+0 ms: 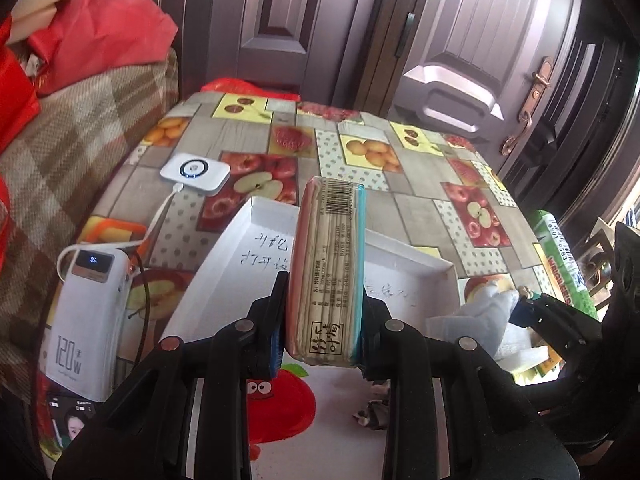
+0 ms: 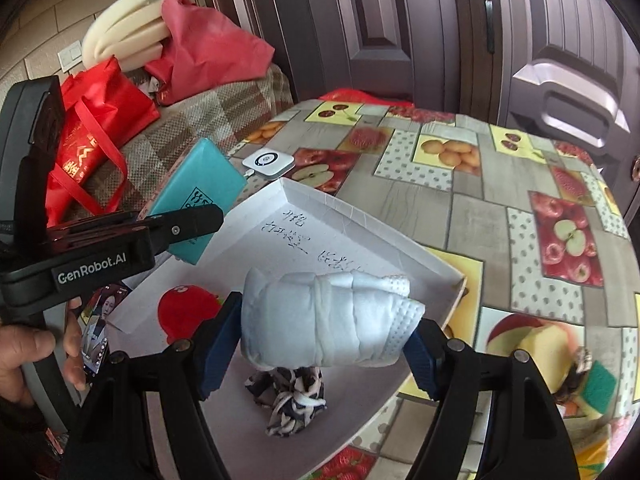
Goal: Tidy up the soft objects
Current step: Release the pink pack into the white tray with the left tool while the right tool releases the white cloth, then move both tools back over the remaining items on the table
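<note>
My left gripper (image 1: 324, 294) is shut on a flat pack of tissues (image 1: 328, 264), held on edge with its barcode up, above a shallow white box (image 1: 240, 248). The right wrist view shows the same pack's teal face (image 2: 200, 184) over the box's left wall (image 2: 360, 208). My right gripper (image 2: 322, 344) is shut on a rolled white cloth (image 2: 328, 320), both blue pads touching it, low over the box. Under the roll lies a knotted black-and-white cloth (image 2: 292, 396), and a red apple toy (image 2: 184, 312) rests on the box floor.
The box sits on a table with a fruit-print cover (image 2: 460, 208). A white power bank (image 1: 88, 320) is cabled to a small white device (image 1: 196, 172) at the left, near a phone (image 2: 96, 332). A green pack (image 1: 560, 256) lies at the right edge, and a plaid sofa holds red bags (image 2: 92, 136).
</note>
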A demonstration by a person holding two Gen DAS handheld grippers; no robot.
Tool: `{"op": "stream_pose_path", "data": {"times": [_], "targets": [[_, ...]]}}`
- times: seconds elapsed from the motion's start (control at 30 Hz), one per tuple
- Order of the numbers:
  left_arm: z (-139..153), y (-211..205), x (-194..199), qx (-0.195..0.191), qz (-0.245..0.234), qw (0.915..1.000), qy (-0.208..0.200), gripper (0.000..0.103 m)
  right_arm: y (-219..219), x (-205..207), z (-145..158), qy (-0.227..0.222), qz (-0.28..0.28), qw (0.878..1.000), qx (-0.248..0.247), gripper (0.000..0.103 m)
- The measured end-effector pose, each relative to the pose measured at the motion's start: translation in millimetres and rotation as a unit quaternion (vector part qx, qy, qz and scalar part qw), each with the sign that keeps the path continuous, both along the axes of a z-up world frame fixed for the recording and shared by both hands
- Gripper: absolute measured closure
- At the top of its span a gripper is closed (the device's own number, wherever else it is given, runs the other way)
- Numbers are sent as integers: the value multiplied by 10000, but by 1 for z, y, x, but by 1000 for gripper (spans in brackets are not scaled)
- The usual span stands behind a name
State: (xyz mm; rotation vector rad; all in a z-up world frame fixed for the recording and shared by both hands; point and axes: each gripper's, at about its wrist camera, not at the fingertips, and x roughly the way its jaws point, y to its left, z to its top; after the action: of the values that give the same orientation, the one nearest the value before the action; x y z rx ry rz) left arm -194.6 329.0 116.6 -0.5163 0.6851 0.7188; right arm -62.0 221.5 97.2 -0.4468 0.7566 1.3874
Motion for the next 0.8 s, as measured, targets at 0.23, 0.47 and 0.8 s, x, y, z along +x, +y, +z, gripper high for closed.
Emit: {"op": "stream_pose_path", "data": {"times": [0.23, 0.47, 0.8], "targets": [[-12, 4, 0, 252, 197, 9993, 171, 0, 9, -13, -13, -205, 289, 9994, -16, 0], [-1, 5, -13, 441, 447, 9980, -38, 0, 0, -15, -12, -305, 263, 9992, -1, 0], [14, -13, -17, 511, 370, 9979, -111, 0, -19, -13, 7, -387, 48, 9991, 159, 0]]}}
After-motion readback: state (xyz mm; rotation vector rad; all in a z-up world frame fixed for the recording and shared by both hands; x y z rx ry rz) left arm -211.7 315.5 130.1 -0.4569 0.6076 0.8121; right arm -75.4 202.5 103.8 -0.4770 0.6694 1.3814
